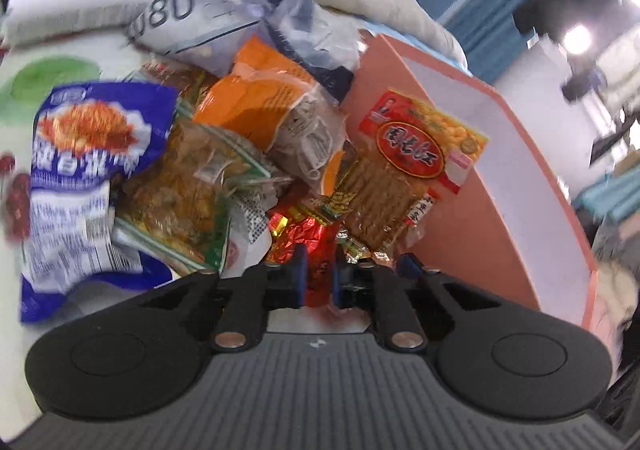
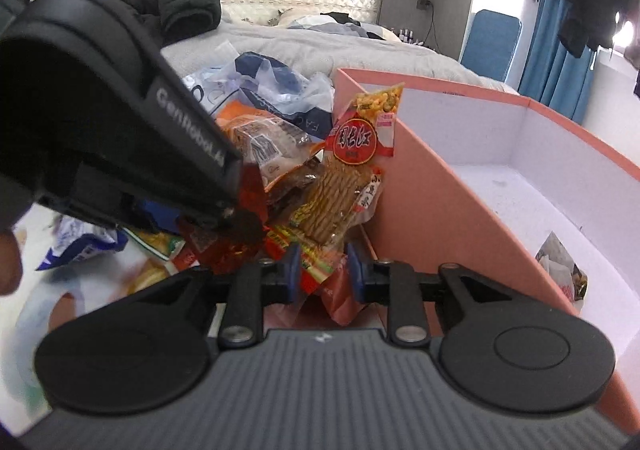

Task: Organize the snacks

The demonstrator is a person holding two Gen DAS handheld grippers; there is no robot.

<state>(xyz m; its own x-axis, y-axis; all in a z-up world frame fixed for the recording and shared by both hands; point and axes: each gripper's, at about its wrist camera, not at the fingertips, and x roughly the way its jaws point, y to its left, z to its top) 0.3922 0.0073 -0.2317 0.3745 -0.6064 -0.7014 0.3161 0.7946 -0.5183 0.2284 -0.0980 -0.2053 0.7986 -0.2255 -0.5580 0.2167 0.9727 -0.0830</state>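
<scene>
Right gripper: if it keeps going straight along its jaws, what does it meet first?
Most likely the red and yellow snack packet already lying between the right gripper jaws, with the pink box wall just beside. Depth is hard to judge.

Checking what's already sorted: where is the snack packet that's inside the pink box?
In the right wrist view, the packet lies on the pink box's white floor at the right, against its near wall, alone.

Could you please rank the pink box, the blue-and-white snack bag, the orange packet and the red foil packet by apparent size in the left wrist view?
1. pink box
2. blue-and-white snack bag
3. orange packet
4. red foil packet, partly hidden by the left gripper, so its full size is unsure.
</scene>
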